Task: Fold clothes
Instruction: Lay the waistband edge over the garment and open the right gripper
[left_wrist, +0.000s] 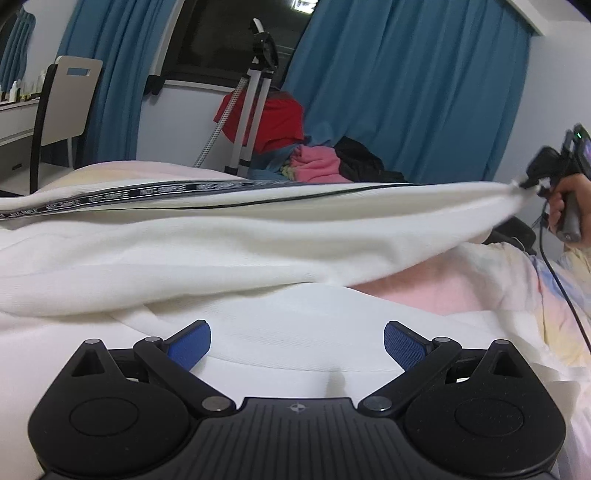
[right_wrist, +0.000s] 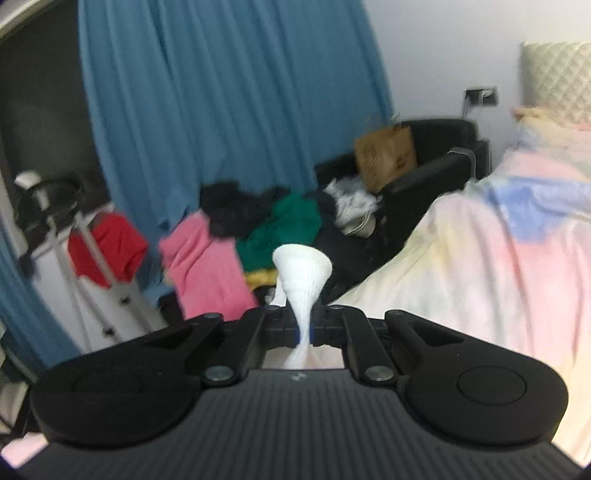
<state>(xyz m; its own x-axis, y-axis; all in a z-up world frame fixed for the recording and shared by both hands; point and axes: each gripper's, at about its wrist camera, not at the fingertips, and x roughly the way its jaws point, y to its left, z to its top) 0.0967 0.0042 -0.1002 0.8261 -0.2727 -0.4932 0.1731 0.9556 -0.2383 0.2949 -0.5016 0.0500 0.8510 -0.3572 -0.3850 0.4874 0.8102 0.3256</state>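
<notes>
Here the right tool (right_wrist: 304, 328) pinches the white garment (left_wrist: 229, 243).

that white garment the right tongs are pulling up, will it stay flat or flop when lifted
Likely floppy: the white garment sags in a long drape between the bed and the right tongs. It bunches into a thin twist where they pinch it, so it probably crushes easily. Held at one point only, the rest would probably trail; the left tongs are open.

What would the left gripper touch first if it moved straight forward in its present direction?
Probably the white garment: the open left gripper points low over it, toward the raised fold that the right gripper pulls up. Depth is uncertain.
</notes>
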